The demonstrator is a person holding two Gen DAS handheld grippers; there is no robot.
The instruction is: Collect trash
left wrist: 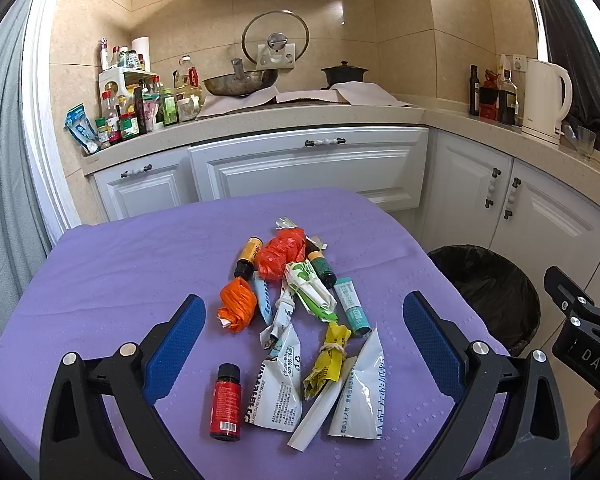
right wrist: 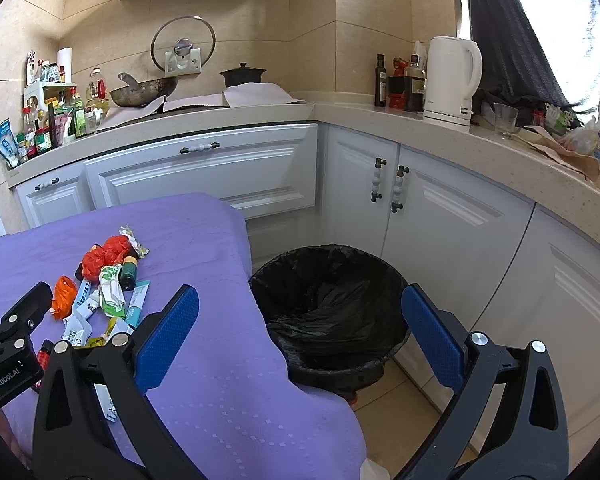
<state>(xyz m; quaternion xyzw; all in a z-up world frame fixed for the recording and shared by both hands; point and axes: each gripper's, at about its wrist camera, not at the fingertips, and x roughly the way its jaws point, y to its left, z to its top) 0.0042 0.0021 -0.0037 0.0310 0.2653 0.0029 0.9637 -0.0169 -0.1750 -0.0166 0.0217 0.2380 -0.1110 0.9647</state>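
Left claw (left wrist: 304,336) wide apart, low in the frame, w/ the trash pile (left wrist: 300,312) between its fingers; nothing held.

Right claw (right wrist: 300,328) also wide apart & empty, over the bin (right wrist: 380,276) at mid frame. Trash sits mid frame on the purple cloth (left wrist: 120,272). Wrappers look light & crinkly: pinch a fold. Red bottle (left wrist: 225,402) looks hard, may roll: grab its sides. Bin sits just beside the cloth's right edge, w/ lots of room around.

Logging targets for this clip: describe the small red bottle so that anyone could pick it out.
On the purple tablecloth, look at the near edge of the trash pile, left of the white printed pouch. The red bottle lies there with a black cap and a barcode label, the only red-bodied bottle.
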